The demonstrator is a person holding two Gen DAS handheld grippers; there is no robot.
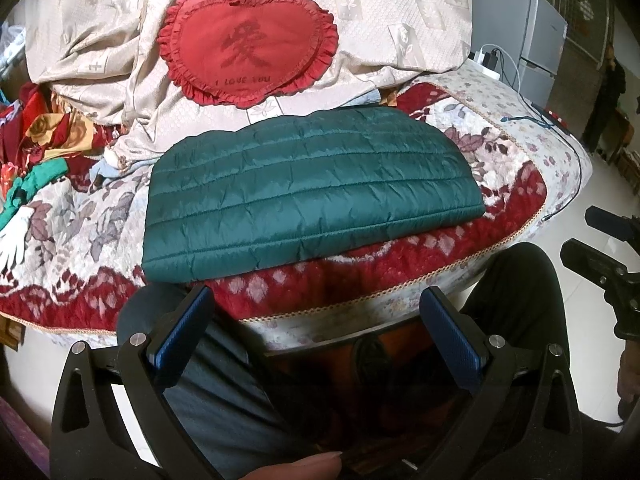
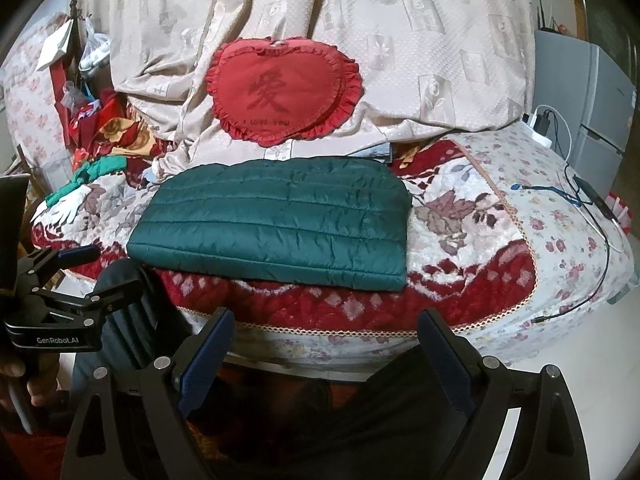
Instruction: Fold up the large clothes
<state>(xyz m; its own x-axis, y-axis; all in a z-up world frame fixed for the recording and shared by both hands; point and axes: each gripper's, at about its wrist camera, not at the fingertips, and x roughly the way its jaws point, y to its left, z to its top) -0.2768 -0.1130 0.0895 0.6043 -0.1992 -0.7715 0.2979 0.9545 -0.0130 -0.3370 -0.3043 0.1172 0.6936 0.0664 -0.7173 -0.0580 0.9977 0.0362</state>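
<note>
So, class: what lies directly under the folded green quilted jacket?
The green quilted jacket lies on a floral bedspread, red and pale, which shows all around it. The part beneath the jacket is covered, so anything there cannot be seen.

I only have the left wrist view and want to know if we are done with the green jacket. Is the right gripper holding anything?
Observer: No. The right gripper has its jaws wide open with nothing between them, and the folded green jacket lies flat on the bed, apart from it.
Operator: Anything past the bed's left end that I can't see?
Observer: Yes, a dark post stands there with a white paper bag hanging on it.
</note>
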